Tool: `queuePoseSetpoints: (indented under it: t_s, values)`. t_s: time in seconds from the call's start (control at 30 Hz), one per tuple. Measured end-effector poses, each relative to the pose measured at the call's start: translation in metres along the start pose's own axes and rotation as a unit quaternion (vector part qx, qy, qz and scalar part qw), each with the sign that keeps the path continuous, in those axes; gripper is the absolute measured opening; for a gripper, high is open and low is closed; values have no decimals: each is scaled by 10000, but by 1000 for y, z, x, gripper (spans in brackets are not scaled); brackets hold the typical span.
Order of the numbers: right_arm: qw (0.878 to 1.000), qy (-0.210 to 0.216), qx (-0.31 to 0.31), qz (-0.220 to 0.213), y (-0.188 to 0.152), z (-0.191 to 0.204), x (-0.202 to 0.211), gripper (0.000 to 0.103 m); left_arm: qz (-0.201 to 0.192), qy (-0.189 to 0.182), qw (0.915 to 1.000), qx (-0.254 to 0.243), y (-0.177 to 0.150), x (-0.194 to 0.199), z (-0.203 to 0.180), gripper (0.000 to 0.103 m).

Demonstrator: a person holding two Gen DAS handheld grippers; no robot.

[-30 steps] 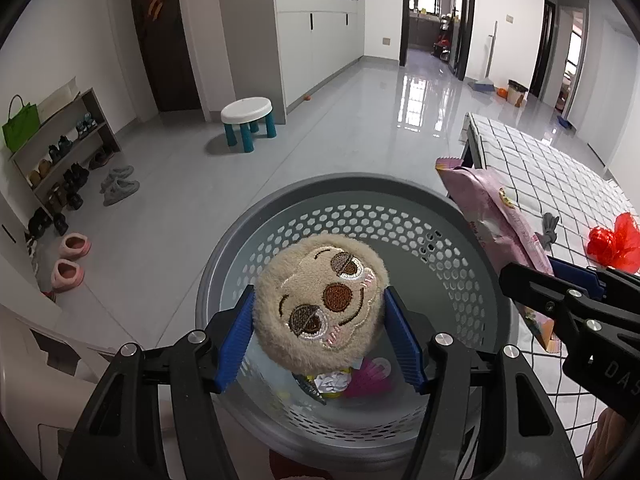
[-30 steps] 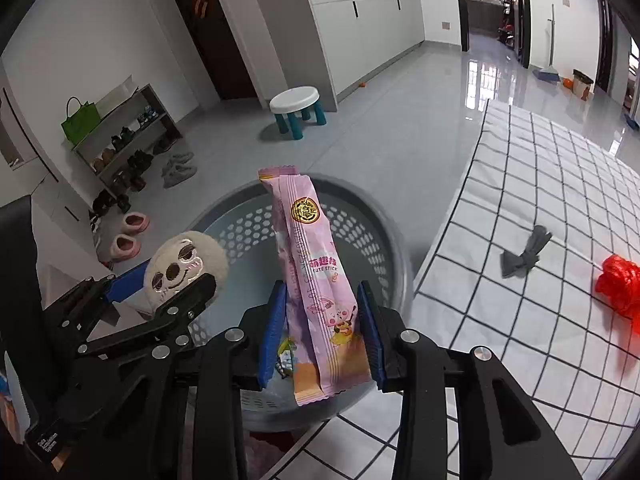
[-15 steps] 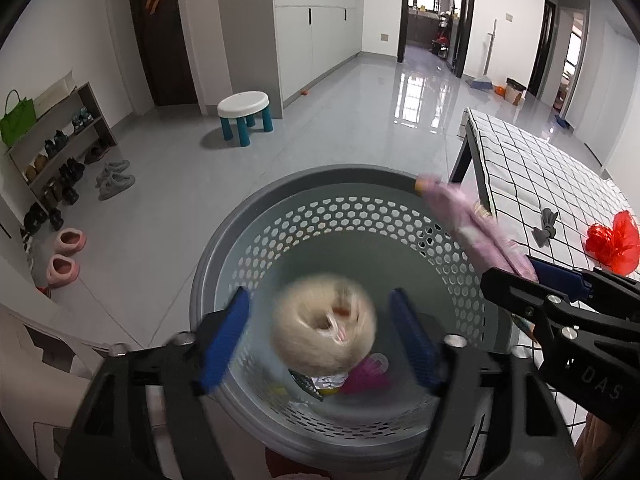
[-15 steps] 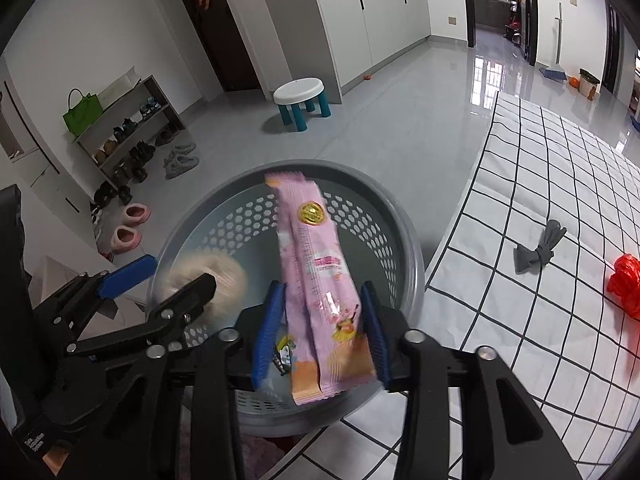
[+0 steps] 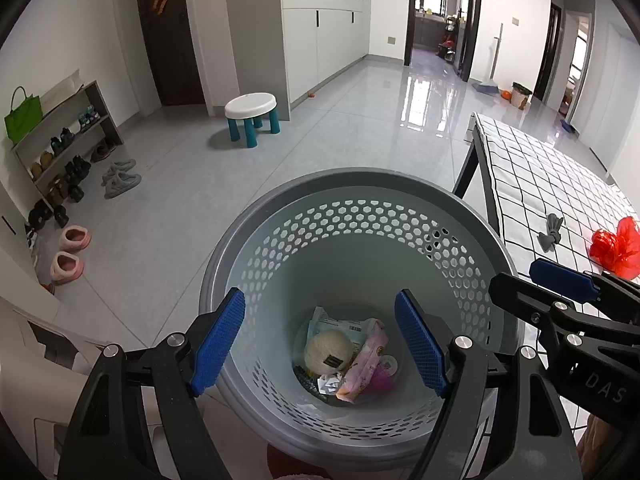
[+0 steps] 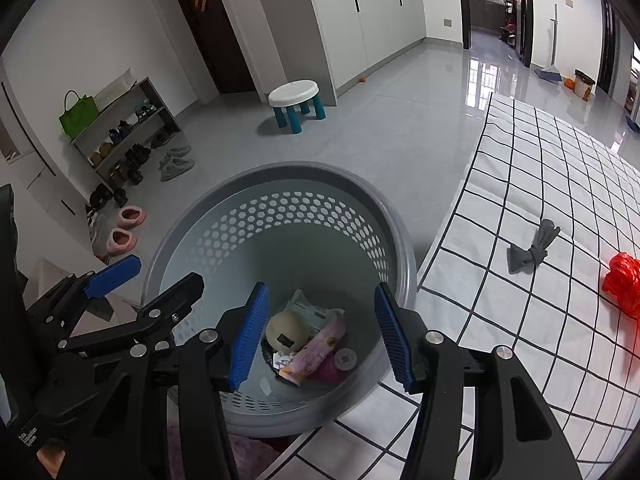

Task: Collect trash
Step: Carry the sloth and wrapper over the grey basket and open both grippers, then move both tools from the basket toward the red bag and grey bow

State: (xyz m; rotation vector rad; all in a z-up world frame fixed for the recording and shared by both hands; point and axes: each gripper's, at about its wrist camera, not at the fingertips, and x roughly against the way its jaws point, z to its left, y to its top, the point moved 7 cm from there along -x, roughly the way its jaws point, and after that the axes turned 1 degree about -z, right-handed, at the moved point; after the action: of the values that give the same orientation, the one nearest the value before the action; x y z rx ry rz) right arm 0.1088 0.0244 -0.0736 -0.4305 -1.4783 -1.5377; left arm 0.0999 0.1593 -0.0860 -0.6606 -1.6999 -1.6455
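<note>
We count one bin [image 5: 352,200], one plush [image 5: 328,350] and one pink wrapper [image 5: 366,364] inside; left gripper [image 5: 320,344] and right gripper [image 6: 318,336], just opening, both apart, empty.

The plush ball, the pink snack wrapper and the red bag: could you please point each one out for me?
plush ball [image 5: 329,351], left wrist view, on its cream fuzzy top.
pink snack wrapper [image 6: 316,347], right wrist view, on the middle of its length.
red bag [image 6: 622,282], right wrist view, on its crumpled centre.

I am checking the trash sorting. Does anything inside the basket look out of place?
Yes. A round plush toy lies at the bottom of the grey basket, beside a pink snack wrapper and paper scraps. It looks like a toy, not trash.
</note>
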Motion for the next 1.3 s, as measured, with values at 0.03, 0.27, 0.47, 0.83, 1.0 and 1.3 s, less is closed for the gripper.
queuePoseSetpoints:
  t_s: [0.03,0.27,0.47,0.83,1.0,1.3]
  values:
    - [10000,-5,-6,-6,0,0,0,53,-2,5,10000,0,0,-1,-1,76]
    - [10000,-18,-31,12,-2,-3,2,53,-53,16,10000,2,1,3,0,82]
    - [10000,-27,-77,2,-3,-7,5,53,-49,15,10000,4,1,4,0,86]
    - [9999,-63,-98,-29,-6,-10,11,53,-48,-7,10000,-24,1,5,-1,91]
    - [9997,-81,-175,-114,-5,-19,20,53,-98,37,9998,-153,4,11,-9,91]
    - [9982,-254,-465,-282,-4,-55,43,53,-152,-99,9995,-277,11,22,-35,91]
